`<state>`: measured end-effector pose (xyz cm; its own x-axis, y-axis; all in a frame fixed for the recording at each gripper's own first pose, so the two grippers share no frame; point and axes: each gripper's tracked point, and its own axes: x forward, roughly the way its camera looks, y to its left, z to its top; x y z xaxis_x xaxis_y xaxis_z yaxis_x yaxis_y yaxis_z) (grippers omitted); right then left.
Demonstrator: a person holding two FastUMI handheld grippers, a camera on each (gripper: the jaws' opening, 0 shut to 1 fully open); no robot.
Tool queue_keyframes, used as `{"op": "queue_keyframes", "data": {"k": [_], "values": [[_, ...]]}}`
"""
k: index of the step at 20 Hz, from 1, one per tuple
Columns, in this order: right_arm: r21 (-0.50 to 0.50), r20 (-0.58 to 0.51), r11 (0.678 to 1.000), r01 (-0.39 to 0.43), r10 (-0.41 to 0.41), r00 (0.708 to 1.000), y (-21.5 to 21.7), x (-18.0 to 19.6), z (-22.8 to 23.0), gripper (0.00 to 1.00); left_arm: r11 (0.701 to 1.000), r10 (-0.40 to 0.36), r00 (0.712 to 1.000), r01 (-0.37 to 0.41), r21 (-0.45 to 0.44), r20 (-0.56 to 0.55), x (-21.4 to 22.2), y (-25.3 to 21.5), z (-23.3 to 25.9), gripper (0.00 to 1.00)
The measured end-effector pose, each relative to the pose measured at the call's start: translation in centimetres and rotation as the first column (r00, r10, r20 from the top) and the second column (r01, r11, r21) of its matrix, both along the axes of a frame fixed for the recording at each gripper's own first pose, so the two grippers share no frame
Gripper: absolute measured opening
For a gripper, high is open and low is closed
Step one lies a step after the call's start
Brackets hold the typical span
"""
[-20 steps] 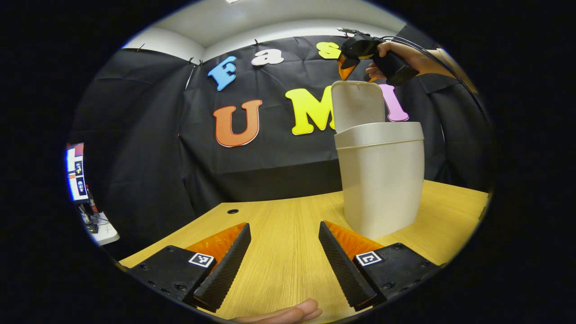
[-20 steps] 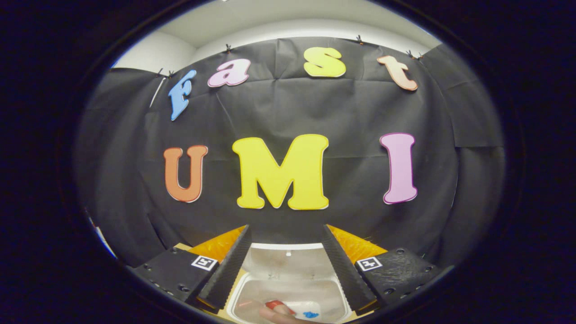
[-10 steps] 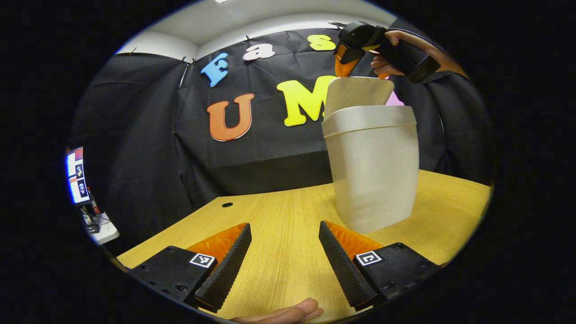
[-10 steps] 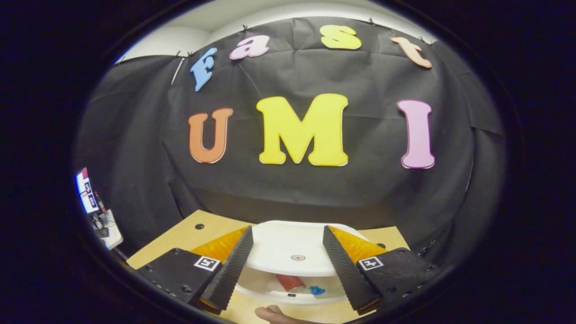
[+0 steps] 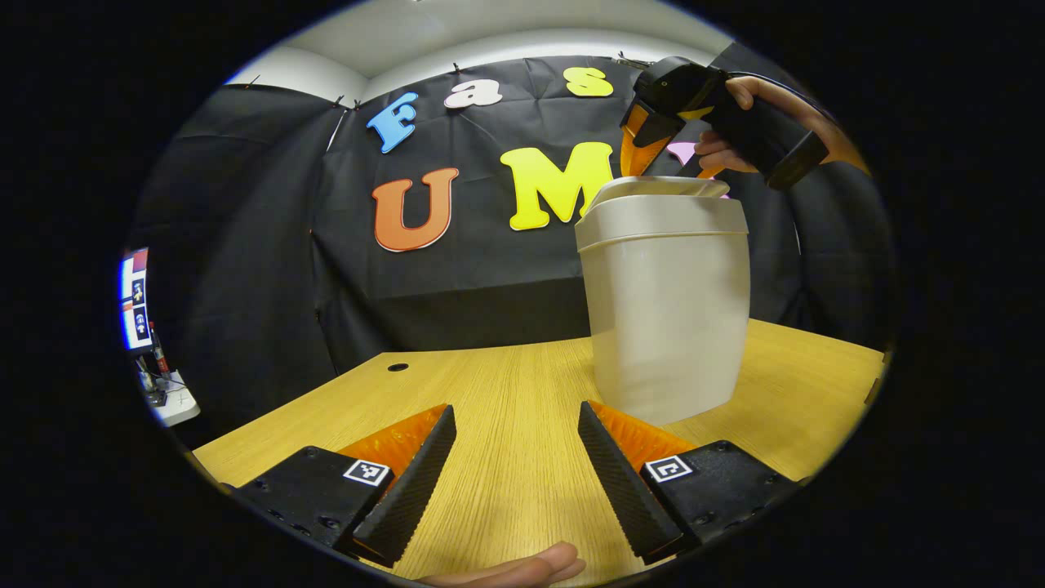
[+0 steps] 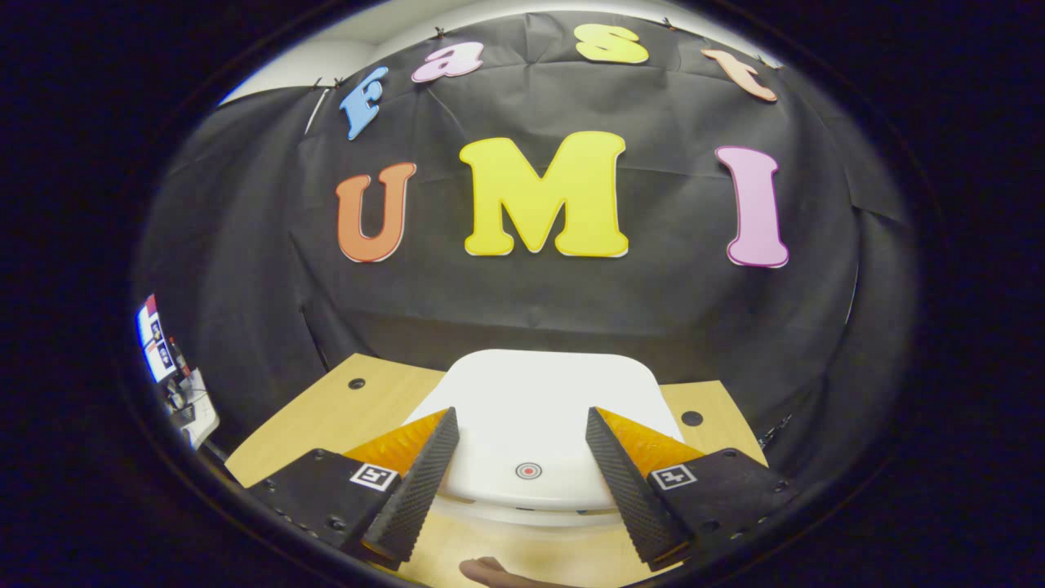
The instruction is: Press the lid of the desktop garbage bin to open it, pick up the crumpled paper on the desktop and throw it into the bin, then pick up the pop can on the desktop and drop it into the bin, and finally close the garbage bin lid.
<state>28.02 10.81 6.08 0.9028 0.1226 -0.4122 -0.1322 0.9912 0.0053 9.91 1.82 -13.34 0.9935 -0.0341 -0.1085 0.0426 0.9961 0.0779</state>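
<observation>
A white desktop bin [image 5: 665, 302] stands on the wooden table [image 5: 506, 384], ahead and right of my left gripper [image 5: 516, 408], which hovers open low over the wood with nothing between its fingers. The bin's lid [image 5: 657, 188] lies almost flat on the rim. My right gripper [image 5: 645, 143], held by a hand [image 5: 739, 122], points down onto the lid's top. In the right gripper view the lid [image 6: 539, 392] with a small red dot [image 6: 528, 470] sits just under my open right gripper [image 6: 520, 415]. A thin gap shows at the lid's front edge. The lid hides the bin's inside.
Round cable holes [image 6: 357, 383] [image 6: 691, 418] pierce the table near its far edge. The black cloth wall hangs close behind the bin. A lit screen [image 5: 135, 298] stands beyond the table's left edge. A fingertip [image 5: 522, 567] shows under my left gripper.
The lid swung down from upright to almost flat as my right gripper came down with it. The red and blue items inside went out of sight. My left gripper hardly moved.
</observation>
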Motion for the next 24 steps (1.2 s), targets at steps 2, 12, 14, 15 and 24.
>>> {"op": "queue_keyframes", "data": {"k": [2,12,14,15,24], "values": [[-0.010,-0.018,1.000,0.006,-0.007,1.000,-0.2,-0.2,-0.8,0.97,1.000,0.003,1.000,-0.003,0.005,0.003,0.0,-0.1,0.0,0.97],[-0.003,-0.034,0.997,0.081,-0.081,0.996,-0.8,-2.6,-1.5,0.98,1.000,-0.004,1.000,0.004,-0.008,-0.019,0.1,-0.7,-0.5,0.97],[-0.002,-0.041,0.997,0.080,-0.080,0.996,-0.8,-3.0,-1.8,0.98,1.000,-0.015,1.000,0.015,-0.017,-0.021,0.0,-1.0,-0.7,0.97],[0.012,-0.042,0.996,0.083,-0.083,0.996,-0.9,-2.9,-1.8,0.98,1.000,-0.021,0.999,0.020,-0.024,-0.028,0.0,-1.2,-0.9,0.98],[0.034,0.160,0.995,0.096,-0.101,0.982,-1.0,-2.9,-1.8,0.99,0.999,-0.024,0.999,0.023,-0.034,-0.033,-0.2,-1.4,-0.8,0.97]]}}
